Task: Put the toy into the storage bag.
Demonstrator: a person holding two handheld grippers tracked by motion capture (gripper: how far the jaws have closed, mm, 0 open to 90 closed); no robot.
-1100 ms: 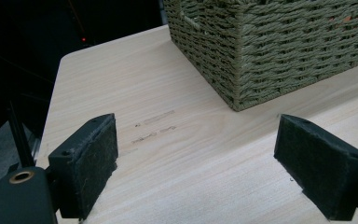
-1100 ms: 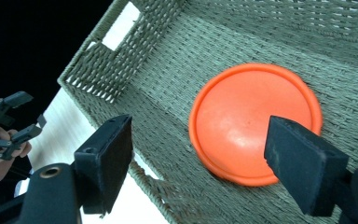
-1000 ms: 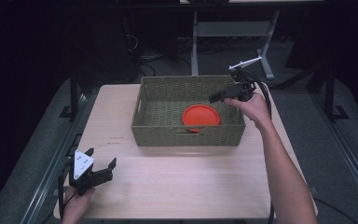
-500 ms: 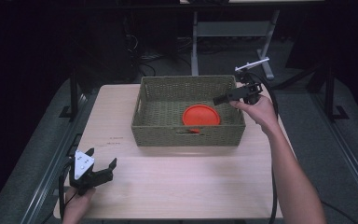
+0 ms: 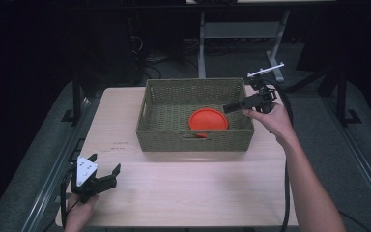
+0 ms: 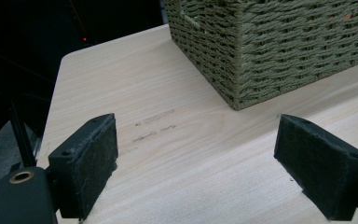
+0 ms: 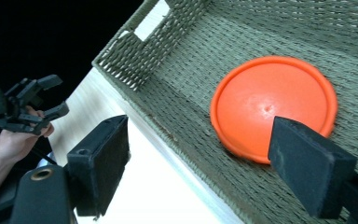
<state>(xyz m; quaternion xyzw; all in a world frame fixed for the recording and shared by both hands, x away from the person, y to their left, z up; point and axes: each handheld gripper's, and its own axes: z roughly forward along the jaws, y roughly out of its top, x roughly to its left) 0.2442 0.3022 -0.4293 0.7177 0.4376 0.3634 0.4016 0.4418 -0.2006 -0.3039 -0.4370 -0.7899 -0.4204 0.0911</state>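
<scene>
Basket (image 5: pixel 195 140), table centre: orange disc (image 5: pixel 208 119) lies flat inside, right-near part. Right gripper (image 5: pixel 233 108) above the right rim, jaws wide, empty; left gripper (image 5: pixel 107 172) near-left, wide, empty. Risk: a jaw may catch the rim on descent, shifting the basket.

Woven basket (image 5: pixel 195 137); disc (image 5: pixel 207 119) smooth, probably plastic.

Nothing here reads as text; faint marks on the table (image 6: pixel 154 126), left of centre, stay illegible.
</scene>
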